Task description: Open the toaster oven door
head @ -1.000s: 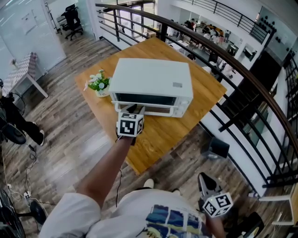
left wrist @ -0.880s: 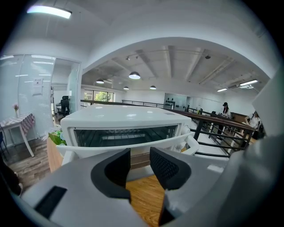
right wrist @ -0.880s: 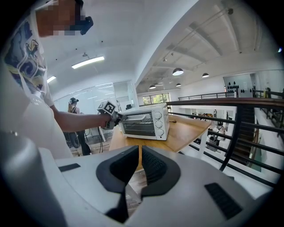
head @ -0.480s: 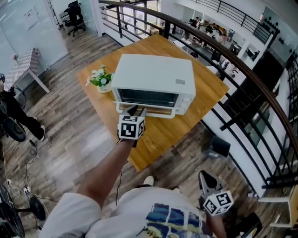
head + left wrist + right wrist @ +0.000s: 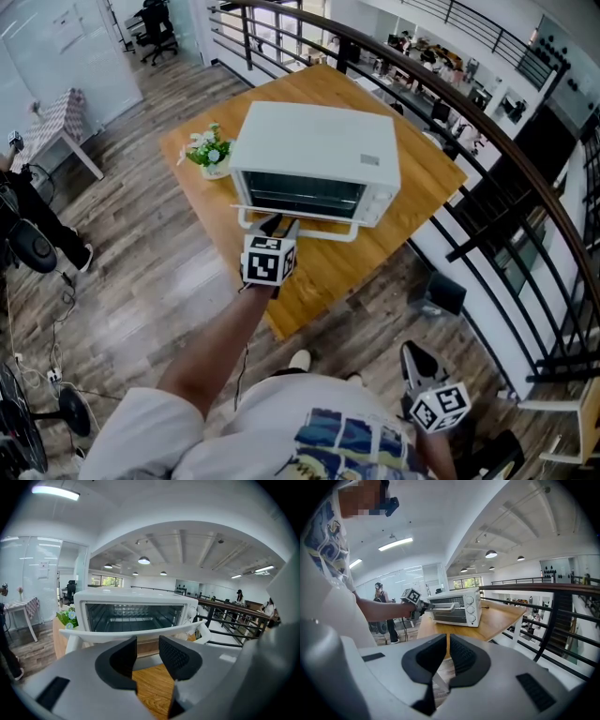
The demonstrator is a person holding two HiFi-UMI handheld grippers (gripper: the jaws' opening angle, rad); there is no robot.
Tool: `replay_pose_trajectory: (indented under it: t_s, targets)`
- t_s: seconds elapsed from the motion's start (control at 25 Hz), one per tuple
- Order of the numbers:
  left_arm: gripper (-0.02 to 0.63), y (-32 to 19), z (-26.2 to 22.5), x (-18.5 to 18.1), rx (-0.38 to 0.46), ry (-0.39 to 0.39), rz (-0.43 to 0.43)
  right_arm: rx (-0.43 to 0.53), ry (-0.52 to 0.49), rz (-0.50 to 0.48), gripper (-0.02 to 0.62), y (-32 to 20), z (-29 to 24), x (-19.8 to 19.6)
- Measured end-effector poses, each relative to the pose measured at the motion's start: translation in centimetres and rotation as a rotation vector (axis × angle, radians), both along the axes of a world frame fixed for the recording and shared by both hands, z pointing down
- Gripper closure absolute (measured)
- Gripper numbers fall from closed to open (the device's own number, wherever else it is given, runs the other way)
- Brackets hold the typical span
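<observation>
- The white toaster oven (image 5: 319, 150) stands in the middle of the wooden bench (image 5: 412, 187), front toward the person. Its door (image 5: 147, 648) looks tipped partly outward, with the racks showing over its top edge.
- The left claw (image 5: 147, 641) is released. Its jaws have just been opening, and nothing lies between them. The white door handle (image 5: 309, 228) crosses just beyond its tips.
- The right claw (image 5: 446, 641) hangs low, well apart from the oven, clenched on nothing.
- The door is probably stiff and light, a glass pane that swings down on a bottom hinge. The smooth bar may be slippery, so mid-bar is the best hold. A hard pull might drag the whole oven.
- Count: one oven, one door, one handle, three knobs (image 5: 470, 609), one pot of flowers (image 5: 211, 152), two claws.
</observation>
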State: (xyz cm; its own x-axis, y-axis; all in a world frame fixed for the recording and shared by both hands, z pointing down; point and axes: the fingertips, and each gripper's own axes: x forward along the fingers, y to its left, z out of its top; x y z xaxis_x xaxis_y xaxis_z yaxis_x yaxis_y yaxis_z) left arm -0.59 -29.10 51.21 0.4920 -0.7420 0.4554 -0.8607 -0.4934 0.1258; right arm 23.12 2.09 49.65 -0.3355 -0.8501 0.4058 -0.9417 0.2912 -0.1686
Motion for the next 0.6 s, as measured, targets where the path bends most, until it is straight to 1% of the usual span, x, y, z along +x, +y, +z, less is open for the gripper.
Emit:
replay_pose_trajectory:
  t_s: [0.6]
  targets:
    - [0.471, 1.6, 1.0, -0.3, 0.001, 0.001, -0.006, -0.001, 0.005, -0.009, 0.572, 0.1, 0.1, -0.3]
